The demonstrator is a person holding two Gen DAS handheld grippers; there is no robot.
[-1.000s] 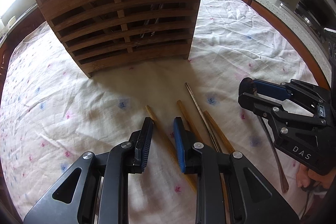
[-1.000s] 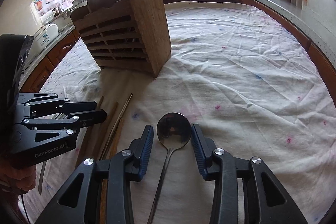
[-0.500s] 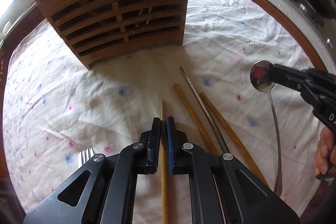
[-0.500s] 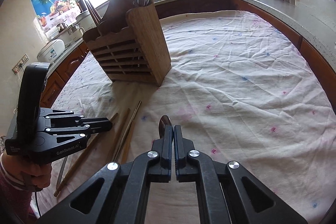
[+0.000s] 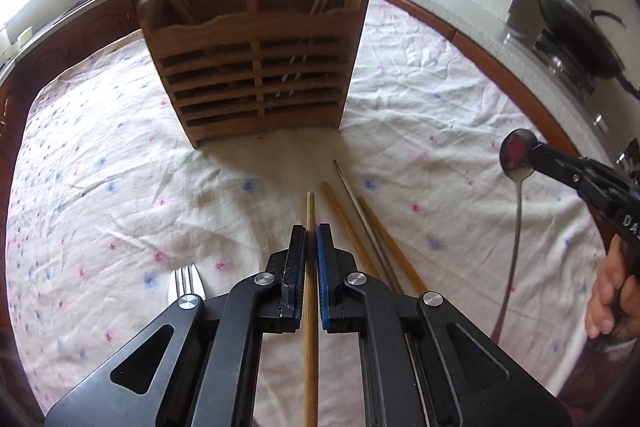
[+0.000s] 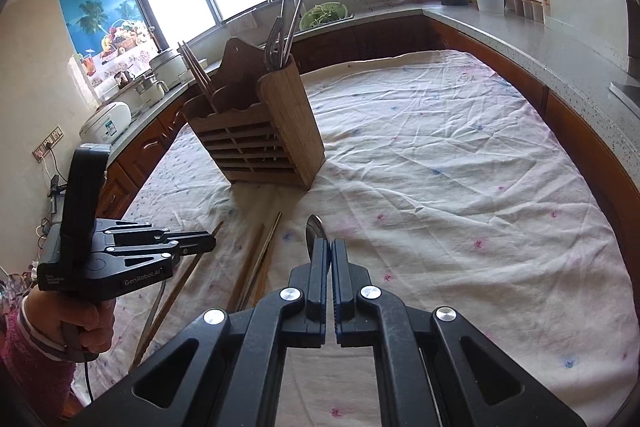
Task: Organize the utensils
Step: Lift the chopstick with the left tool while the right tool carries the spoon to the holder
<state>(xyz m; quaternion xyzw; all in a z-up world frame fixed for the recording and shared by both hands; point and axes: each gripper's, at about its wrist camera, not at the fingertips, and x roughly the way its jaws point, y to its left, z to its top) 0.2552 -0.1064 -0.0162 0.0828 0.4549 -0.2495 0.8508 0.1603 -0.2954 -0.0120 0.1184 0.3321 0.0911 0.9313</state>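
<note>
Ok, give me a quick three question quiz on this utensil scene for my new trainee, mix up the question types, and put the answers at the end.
1. True or false: the left gripper is shut on a wooden chopstick.
2. Multiple choice: what does the right gripper hold? A) fork B) spoon C) metal chopstick
3. Fill in: the fork on the tablecloth lies to the ____ of the left gripper.

Key
1. True
2. B
3. left

Bonus fact: the wooden utensil holder already holds chopsticks in its left compartment and metal cutlery in its right.
</note>
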